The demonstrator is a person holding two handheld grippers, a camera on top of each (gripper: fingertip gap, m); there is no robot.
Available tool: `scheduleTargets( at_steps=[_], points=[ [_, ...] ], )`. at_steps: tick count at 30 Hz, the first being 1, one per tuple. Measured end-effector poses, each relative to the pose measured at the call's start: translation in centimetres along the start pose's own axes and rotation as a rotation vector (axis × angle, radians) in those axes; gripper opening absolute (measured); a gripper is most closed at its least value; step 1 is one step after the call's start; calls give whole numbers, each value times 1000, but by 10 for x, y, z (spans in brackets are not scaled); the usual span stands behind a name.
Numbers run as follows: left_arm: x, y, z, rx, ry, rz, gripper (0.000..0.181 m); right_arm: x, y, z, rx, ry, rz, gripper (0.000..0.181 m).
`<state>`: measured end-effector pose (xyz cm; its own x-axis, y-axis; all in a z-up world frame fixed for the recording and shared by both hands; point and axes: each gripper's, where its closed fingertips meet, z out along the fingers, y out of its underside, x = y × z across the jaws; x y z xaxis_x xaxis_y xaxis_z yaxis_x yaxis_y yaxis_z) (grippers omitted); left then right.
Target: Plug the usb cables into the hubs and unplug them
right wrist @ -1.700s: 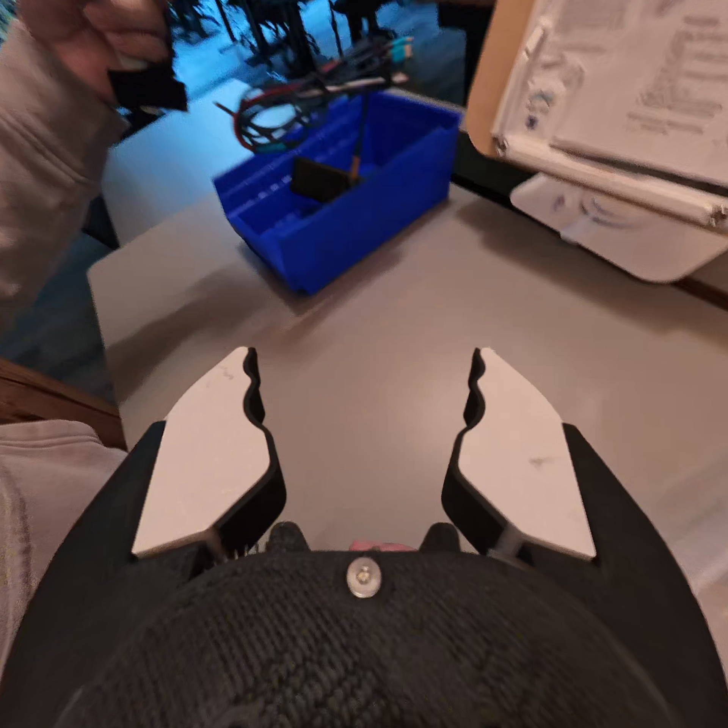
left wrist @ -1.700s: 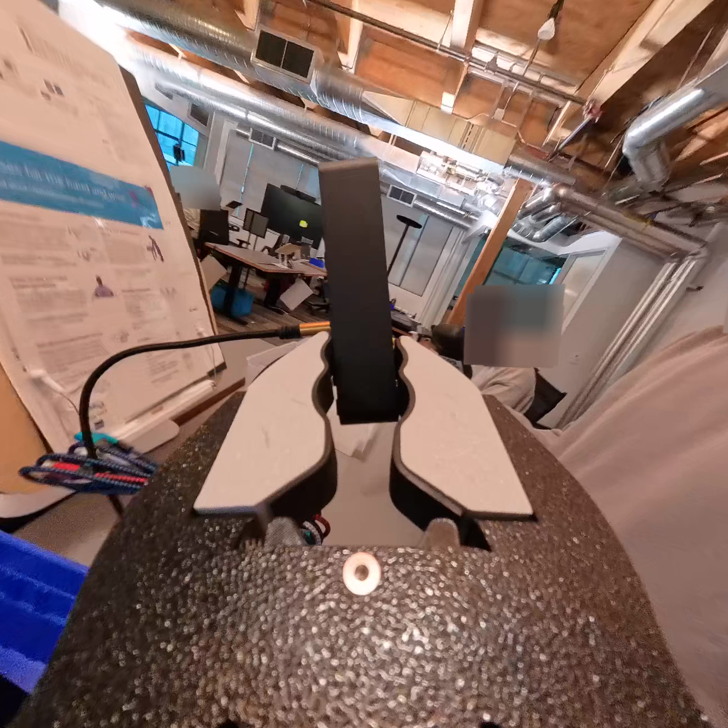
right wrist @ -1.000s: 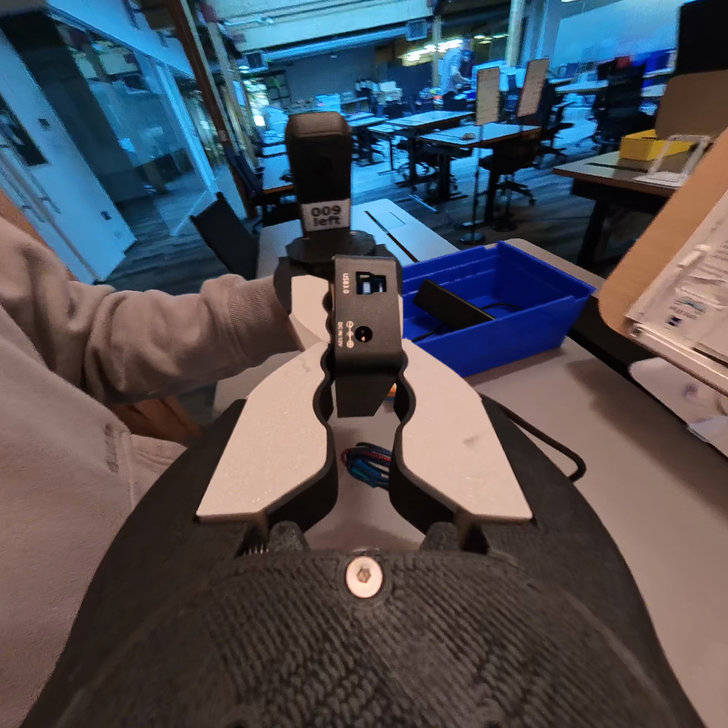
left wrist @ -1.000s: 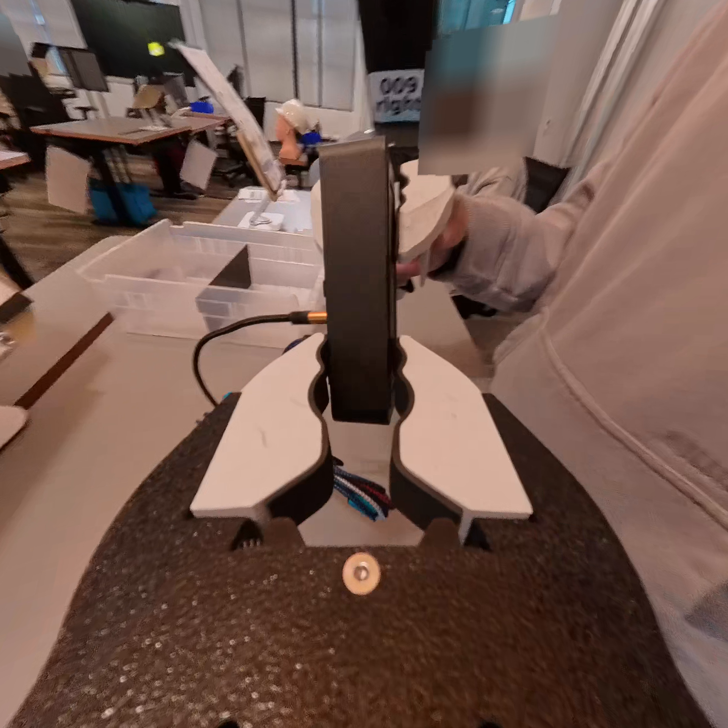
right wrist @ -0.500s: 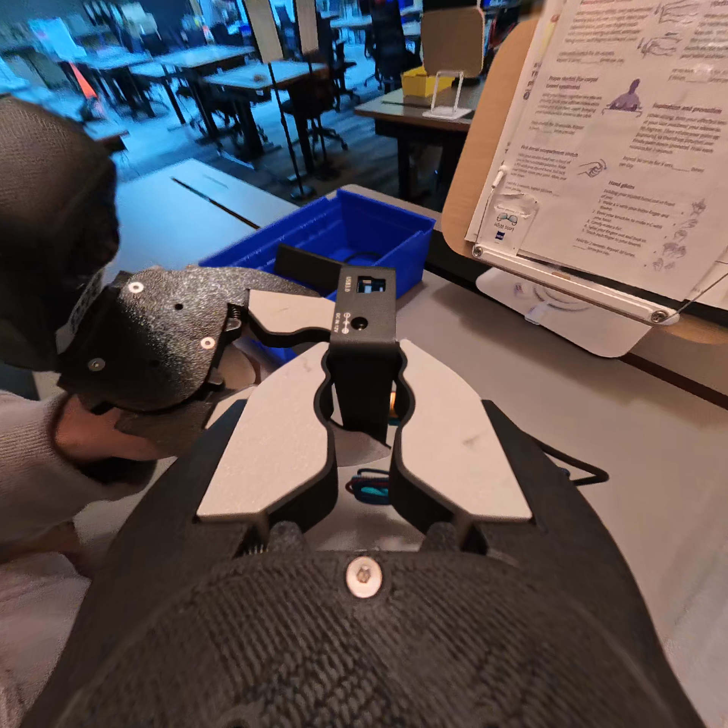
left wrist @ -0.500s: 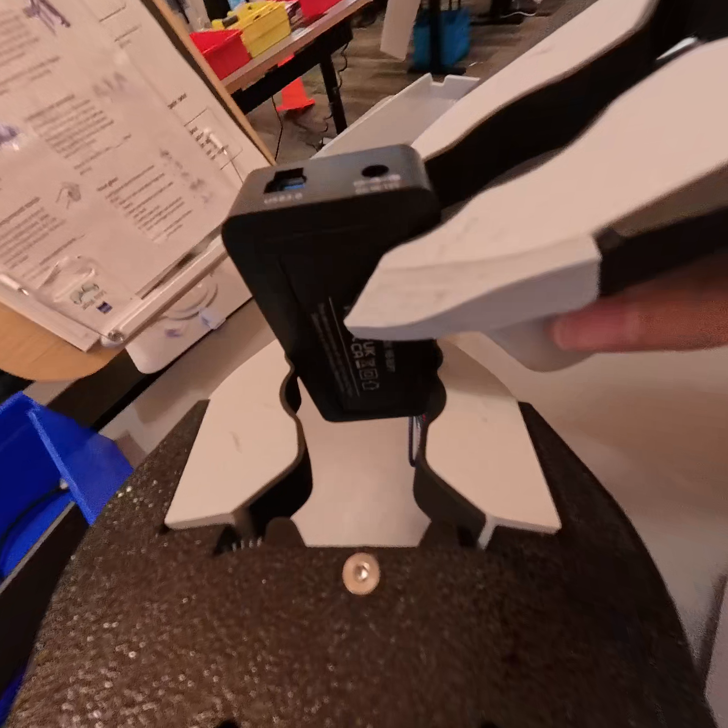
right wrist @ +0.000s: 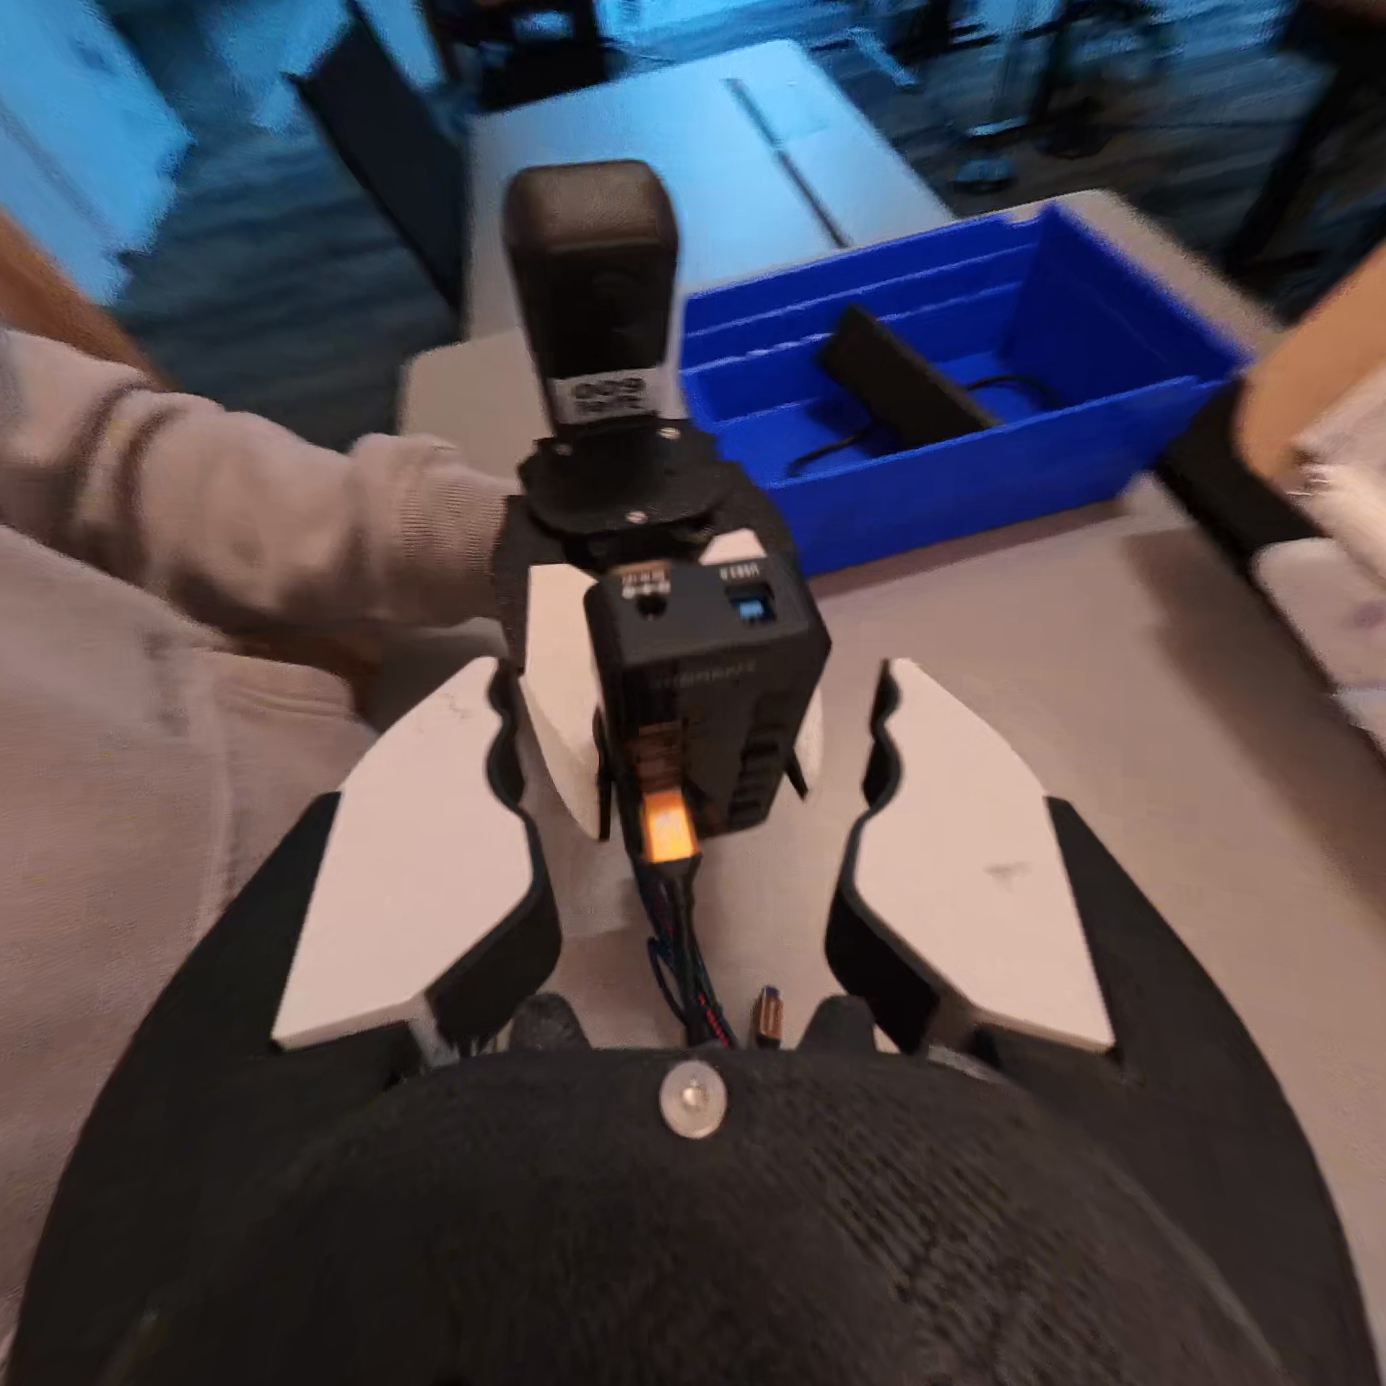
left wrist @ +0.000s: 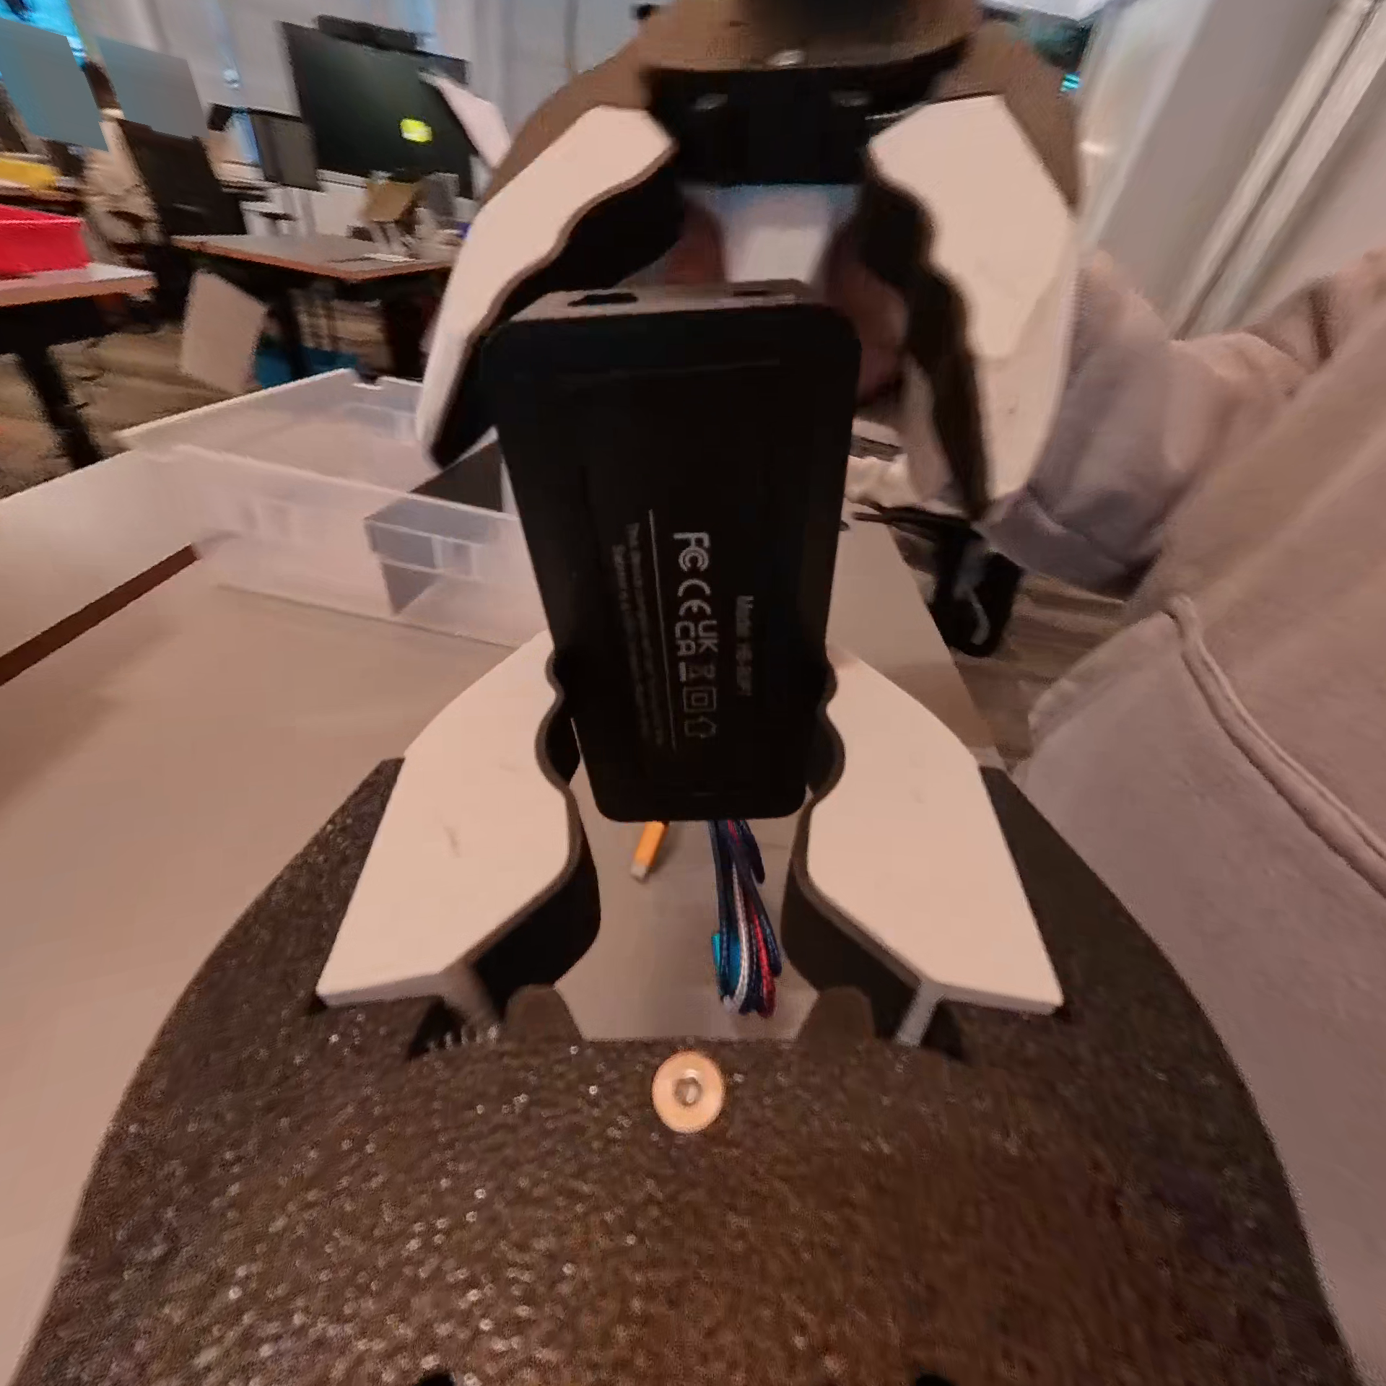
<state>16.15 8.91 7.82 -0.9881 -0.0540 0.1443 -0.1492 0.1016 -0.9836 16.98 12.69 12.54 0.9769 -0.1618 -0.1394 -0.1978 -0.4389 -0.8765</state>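
Note:
My left gripper (left wrist: 686,675) is shut on the lower end of a black USB hub (left wrist: 675,487), whose flat labelled back faces its camera. My right gripper (right wrist: 694,675) is open, its fingers on either side of the same hub (right wrist: 705,675) without touching it. It also shows in the left wrist view (left wrist: 750,225), facing me behind the hub's top. An orange-tipped USB plug (right wrist: 667,829) sits in a port on the hub's face. A bundle of red, blue and white cables (left wrist: 739,922) hangs below the hub. A loose gold plug (right wrist: 766,1016) lies beneath.
A blue bin (right wrist: 975,480) on the grey table (right wrist: 1087,712) holds a second black hub (right wrist: 900,382) and a black cable. A clear plastic bin (left wrist: 315,480) stands on the far side. A person's grey sleeve (right wrist: 262,525) fills the left.
My right gripper has opened and let go of the hub. The hub now sits across my left gripper's fingers, flat back to the camera. Both views have swung round.

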Motion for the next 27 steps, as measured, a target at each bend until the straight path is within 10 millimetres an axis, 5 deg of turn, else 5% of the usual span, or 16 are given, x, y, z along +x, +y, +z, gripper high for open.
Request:
scheduleTargets(
  at_steps=[3,11,27],
  points=[
    [6,4,4,-64,41,41,59,-8,5,11,1,-80,-27,64],
    [2,-11,2,-62,4,-70,70,2,-12,7,156,1,-11,62],
    [-6,8,17,-151,-66,-51,68,4,11,15,31,3,-27,61]
  ],
)
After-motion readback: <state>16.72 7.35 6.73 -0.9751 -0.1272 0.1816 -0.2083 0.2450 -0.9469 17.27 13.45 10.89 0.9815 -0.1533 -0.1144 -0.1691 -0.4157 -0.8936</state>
